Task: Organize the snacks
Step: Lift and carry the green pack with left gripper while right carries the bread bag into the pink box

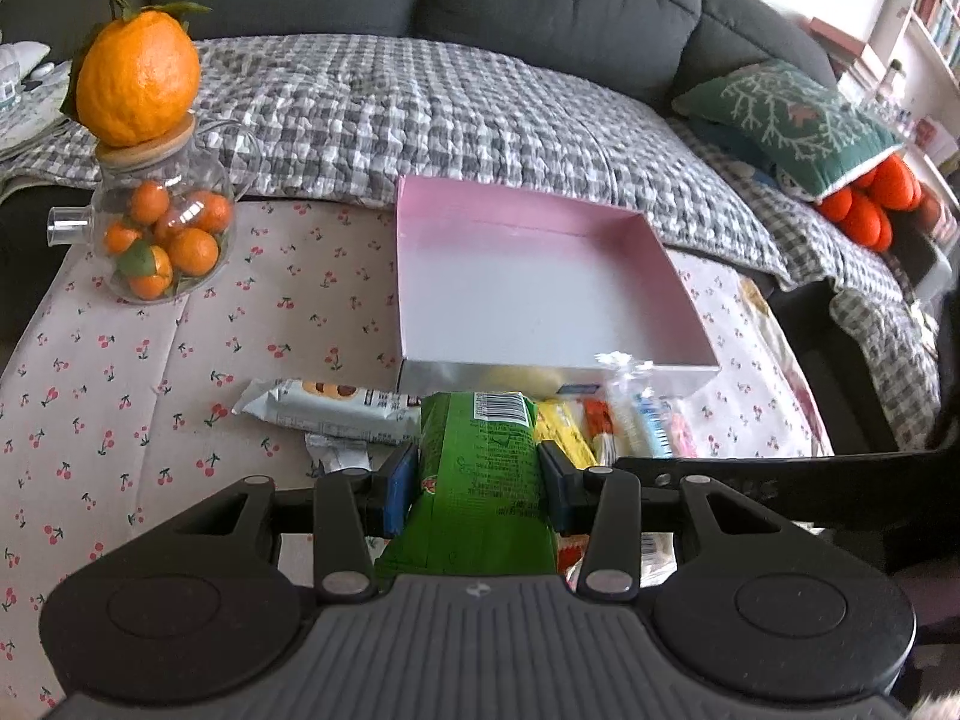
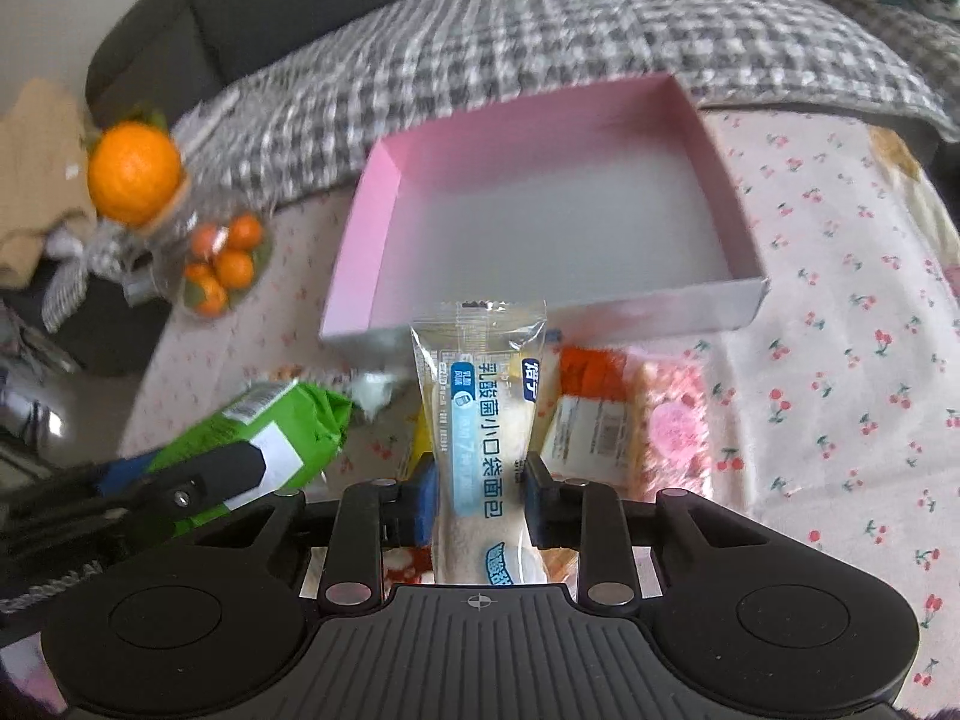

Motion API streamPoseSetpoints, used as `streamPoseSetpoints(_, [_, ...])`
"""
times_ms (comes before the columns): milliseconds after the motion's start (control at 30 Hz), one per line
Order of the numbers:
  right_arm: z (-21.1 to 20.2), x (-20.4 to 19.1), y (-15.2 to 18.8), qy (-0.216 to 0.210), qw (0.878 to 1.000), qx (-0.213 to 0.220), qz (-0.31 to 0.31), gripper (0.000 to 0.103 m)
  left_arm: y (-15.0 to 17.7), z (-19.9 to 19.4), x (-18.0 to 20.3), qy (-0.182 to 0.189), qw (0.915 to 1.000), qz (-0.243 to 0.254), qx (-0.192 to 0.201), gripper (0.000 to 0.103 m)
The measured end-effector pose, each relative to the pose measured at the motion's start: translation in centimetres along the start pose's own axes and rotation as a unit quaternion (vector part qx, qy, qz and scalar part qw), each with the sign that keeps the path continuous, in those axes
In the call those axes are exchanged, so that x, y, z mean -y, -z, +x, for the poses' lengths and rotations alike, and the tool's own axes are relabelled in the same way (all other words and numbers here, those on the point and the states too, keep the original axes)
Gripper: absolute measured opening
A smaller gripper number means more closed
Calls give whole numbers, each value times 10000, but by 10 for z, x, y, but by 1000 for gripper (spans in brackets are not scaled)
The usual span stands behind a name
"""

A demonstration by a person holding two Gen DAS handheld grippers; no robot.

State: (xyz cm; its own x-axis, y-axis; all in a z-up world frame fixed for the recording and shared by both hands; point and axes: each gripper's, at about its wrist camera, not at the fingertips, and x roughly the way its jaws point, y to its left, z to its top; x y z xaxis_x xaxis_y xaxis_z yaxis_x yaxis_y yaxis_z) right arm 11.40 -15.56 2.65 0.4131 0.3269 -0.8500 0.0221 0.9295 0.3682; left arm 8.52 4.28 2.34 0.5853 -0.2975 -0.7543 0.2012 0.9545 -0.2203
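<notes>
One pink box (image 1: pixel 420 276), jar (image 1: pixel 162 222) holding tangerines (image 1: pixel 192 249)

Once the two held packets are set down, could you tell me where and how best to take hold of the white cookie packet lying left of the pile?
Grip the white cookie packet across its narrow middle, coming from above with the hand-held gripper's fingers straddling its long sides. It lies flat on the cherry-print cloth; its right end tucks under the green packet, so stay toward the free left half.

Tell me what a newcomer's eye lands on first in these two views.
The empty pink box lies mid-table on the cherry-print cloth. Before it, the left gripper clamps a green snack pack and the right gripper a clear bread packet. Far left, a big orange tops a glass jar.
</notes>
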Motion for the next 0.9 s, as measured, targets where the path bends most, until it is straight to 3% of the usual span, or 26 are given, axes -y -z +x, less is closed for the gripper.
streamPoseSetpoints(267, [-3,31,-34,70,9979,177,616,28,-28,18,10,53,9998,-24,215,40])
streamPoseSetpoints(533, [16,63,-71,71,9946,483,919,28,-52,64,23,20,9990,133,420,40])
streamPoseSetpoints(700, [35,75,-93,107,9933,737,887,28,-57,95,22,49,9981,247,568,40])
streamPoseSetpoints(900, [62,79,-105,191,9953,679,667,28,-57,121,24,153,9975,396,562,40])
